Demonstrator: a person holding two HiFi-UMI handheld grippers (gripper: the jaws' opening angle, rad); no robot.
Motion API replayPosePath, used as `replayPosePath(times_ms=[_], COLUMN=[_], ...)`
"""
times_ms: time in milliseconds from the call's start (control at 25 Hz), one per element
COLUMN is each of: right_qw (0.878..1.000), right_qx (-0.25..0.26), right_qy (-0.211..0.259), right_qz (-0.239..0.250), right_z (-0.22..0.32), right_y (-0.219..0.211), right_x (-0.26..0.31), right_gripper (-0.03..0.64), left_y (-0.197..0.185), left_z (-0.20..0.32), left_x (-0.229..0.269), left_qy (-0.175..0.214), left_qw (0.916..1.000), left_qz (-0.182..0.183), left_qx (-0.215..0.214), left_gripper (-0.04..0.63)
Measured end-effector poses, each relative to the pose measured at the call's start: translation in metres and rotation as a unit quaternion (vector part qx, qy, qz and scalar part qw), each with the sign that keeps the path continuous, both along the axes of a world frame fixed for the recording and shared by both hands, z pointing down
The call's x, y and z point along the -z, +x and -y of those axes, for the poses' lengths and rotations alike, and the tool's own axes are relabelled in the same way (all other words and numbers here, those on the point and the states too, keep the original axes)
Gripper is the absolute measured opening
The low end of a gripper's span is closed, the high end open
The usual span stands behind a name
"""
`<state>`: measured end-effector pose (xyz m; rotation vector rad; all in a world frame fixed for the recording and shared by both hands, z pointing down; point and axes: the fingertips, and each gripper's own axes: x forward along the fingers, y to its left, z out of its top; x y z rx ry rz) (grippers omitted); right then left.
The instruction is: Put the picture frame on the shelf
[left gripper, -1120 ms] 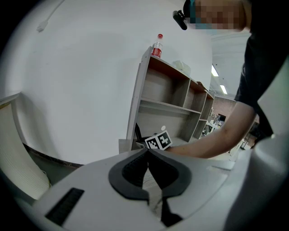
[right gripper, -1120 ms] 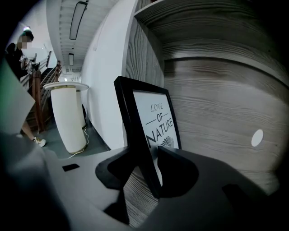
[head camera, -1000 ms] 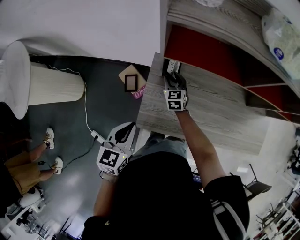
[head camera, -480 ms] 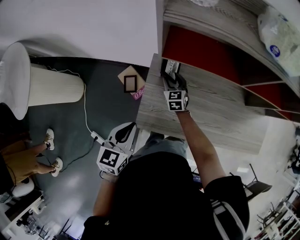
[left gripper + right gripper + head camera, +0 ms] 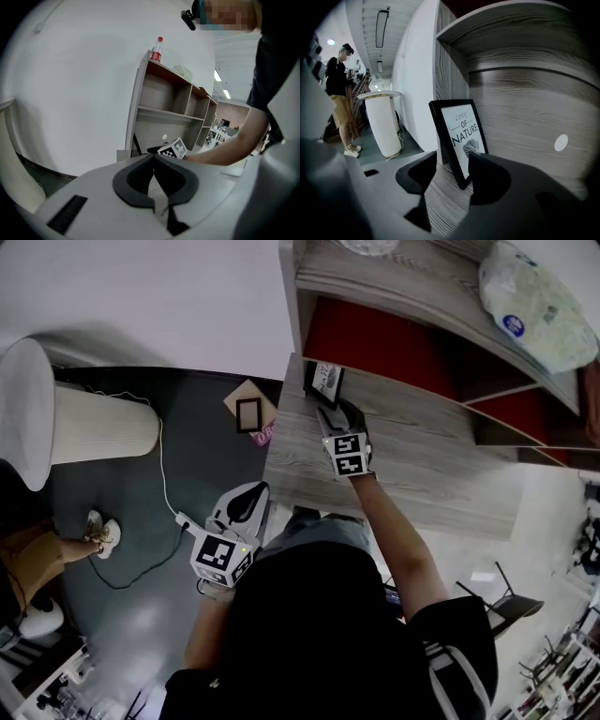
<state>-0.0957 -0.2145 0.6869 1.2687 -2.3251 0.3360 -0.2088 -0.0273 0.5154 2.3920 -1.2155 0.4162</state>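
Picture frame (image 5: 461, 131): it is stood on the counter (image 5: 422, 465), the lower board of the shelf (image 5: 375, 282), at its left end. It is tilted back against the wooden panel behind it, print facing out.
Right claw (image 5: 452, 164): it is held wide, jaws well apart, with the frame's lower corner seen in the gap between them. No firm pinch is shown (whether either jaw brushes the frame cannot be told).
Left claw (image 5: 153, 161): its jaws are closed together with nothing between them. It is held low beside the person's body, well apart from the shelf.
Step in hand: the frame is judged to be placed already, so release and withdrawal are taken to be the work left.
Withdrawal: the right claw should be kept wide and drawn straight back along its own line, so that neither jaw is dragged across the frame's edge.
Lean: the tilt should be checked before the claw is taken away. A frame leaning this lightly could be slid forward on smooth wood by a small nudge at its foot.
Edge: the frame is set near the counter's left end, so any sideways push toward that end should be avoided.
Left claw's part: nothing is judged to be needed from it.
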Motion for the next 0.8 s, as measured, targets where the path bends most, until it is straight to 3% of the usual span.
replayPosePath(times_ms=[240, 560, 800], right_qw=[1.000, 0.999, 0.998], right_qx=[0.007, 0.000, -0.004], right_qy=[0.003, 0.025, 0.029], right_qz=[0.011, 0.036, 0.063], right_z=[-0.023, -0.054, -0.073], right_y=[0.024, 0.068, 0.100], right_x=[0.030, 0.089, 0.134], right_gripper=[0.151, 0.018, 0.003], left_y=[0.017, 0.050, 0.080], left_z=[0.011, 0.022, 0.033], left_x=[0.012, 0.026, 0.038], left_qy=[0.015, 0.033, 0.048], left_qw=[0.9998, 0.9989, 0.9977], left_qz=[-0.010, -0.029, -0.038], left_qx=[-0.007, -0.016, -0.027], left_gripper=[0.009, 0.009, 0.009])
